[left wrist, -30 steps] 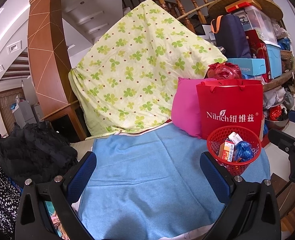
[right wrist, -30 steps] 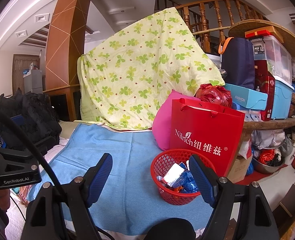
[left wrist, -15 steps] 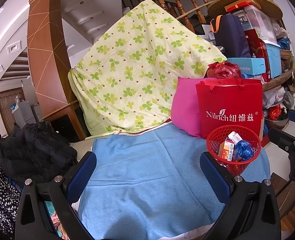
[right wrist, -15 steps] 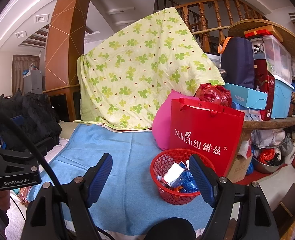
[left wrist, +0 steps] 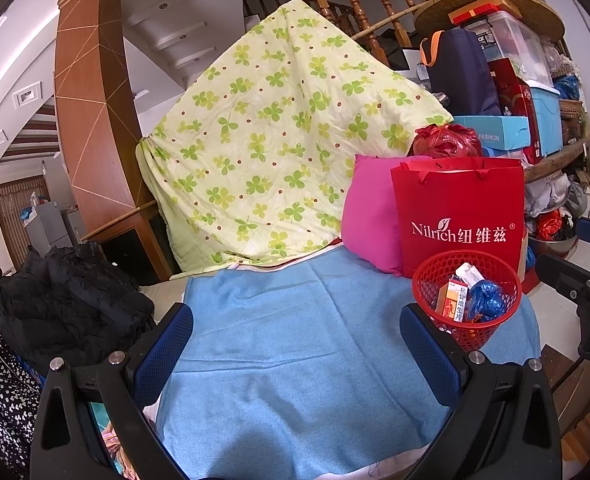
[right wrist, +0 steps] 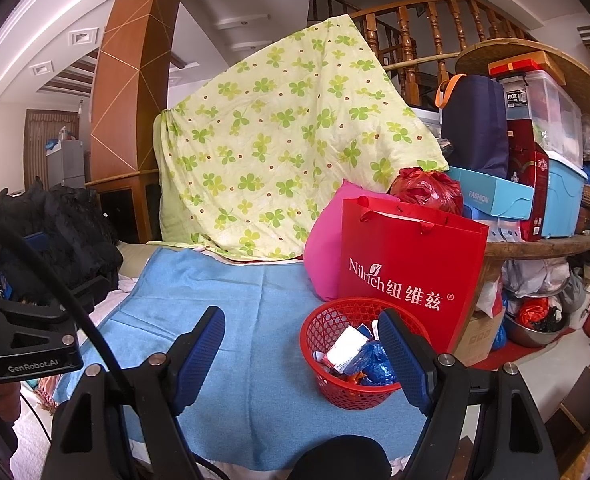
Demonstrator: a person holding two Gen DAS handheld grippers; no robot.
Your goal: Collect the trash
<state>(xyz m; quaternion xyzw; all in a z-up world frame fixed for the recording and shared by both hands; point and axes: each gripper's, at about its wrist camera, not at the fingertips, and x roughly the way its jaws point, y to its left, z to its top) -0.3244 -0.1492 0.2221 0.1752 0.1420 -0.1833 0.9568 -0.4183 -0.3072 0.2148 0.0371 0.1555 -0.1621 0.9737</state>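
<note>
Black clothes point(left wrist: 63, 312) lie heaped at the left edge. The left gripper point(left wrist: 295, 344) hangs over the blue cloth point(left wrist: 295, 320), fingers spread, nothing between them. The right gripper point(right wrist: 301, 354) – also spread, empty – sits by the red basket point(right wrist: 335, 390), trash point(right wrist: 359, 354) inside, before the red bag point(right wrist: 411, 260)

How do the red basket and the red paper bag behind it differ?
The red basket is round, low, open mesh; the red paper bag is tall, flat-sided and solid, with white lettering. The basket visibly holds trash: a small box and blue wrappers. The bag's contents are hidden. Both are red and stand at the blue cloth's right edge.
</note>
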